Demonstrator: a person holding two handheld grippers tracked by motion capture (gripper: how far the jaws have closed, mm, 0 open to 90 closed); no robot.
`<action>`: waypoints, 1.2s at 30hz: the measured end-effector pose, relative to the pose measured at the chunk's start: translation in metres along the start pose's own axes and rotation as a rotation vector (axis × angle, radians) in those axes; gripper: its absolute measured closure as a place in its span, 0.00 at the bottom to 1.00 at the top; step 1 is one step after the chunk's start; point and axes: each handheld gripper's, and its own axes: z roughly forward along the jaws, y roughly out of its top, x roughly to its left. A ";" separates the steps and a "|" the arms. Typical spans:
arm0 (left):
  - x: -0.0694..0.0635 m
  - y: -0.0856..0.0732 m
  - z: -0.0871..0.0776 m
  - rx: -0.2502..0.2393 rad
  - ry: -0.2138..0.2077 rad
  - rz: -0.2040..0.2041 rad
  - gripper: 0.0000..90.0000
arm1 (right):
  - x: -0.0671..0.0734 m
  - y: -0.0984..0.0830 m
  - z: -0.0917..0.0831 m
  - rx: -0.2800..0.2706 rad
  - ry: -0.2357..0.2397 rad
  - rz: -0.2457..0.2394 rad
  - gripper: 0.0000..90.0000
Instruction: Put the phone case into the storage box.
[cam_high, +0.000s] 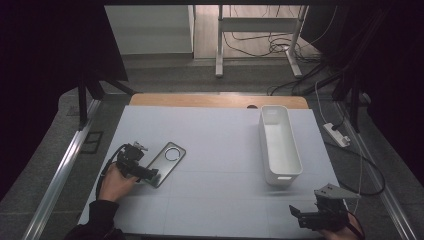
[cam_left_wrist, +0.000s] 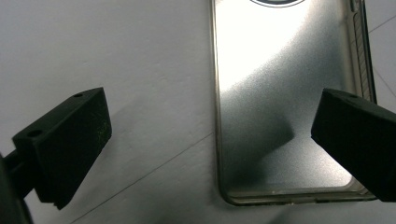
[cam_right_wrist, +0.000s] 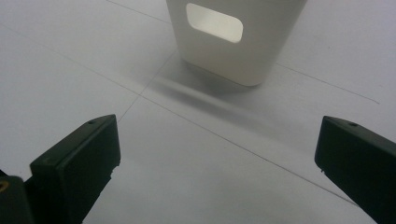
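A silvery phone case (cam_high: 168, 160) with a round ring near its far end lies flat on the pale mat at the left. My left gripper (cam_high: 151, 175) hovers at the case's near end, jaws wide apart. In the left gripper view the case (cam_left_wrist: 285, 93) runs up the right half; my left gripper (cam_left_wrist: 212, 126) has one jaw over the case and the other over bare mat, with nothing pinched. A tall white bin (cam_high: 280, 145) stands at the right, seemingly empty. My right gripper (cam_high: 301, 215) rests near the front right edge, open, and my right gripper (cam_right_wrist: 217, 154) faces the bin's handle-hole end (cam_right_wrist: 233, 42).
The pale mat (cam_high: 215, 135) covers a wooden table whose far edge (cam_high: 215, 100) shows. Metal rails run along both sides. A power strip (cam_high: 337, 135) and cables lie on the floor at the right. Table legs stand beyond.
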 end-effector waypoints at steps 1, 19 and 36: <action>-0.001 0.000 0.001 0.005 0.001 0.001 0.00 | 0.000 0.000 0.000 0.000 0.000 0.000 0.01; -0.001 -0.001 -0.002 0.029 -0.037 -0.016 0.21 | 0.000 0.000 0.000 0.001 -0.001 -0.004 0.00; 0.010 -0.008 -0.010 -0.003 -0.114 -0.077 0.87 | 0.001 0.000 0.000 0.002 0.000 -0.009 0.01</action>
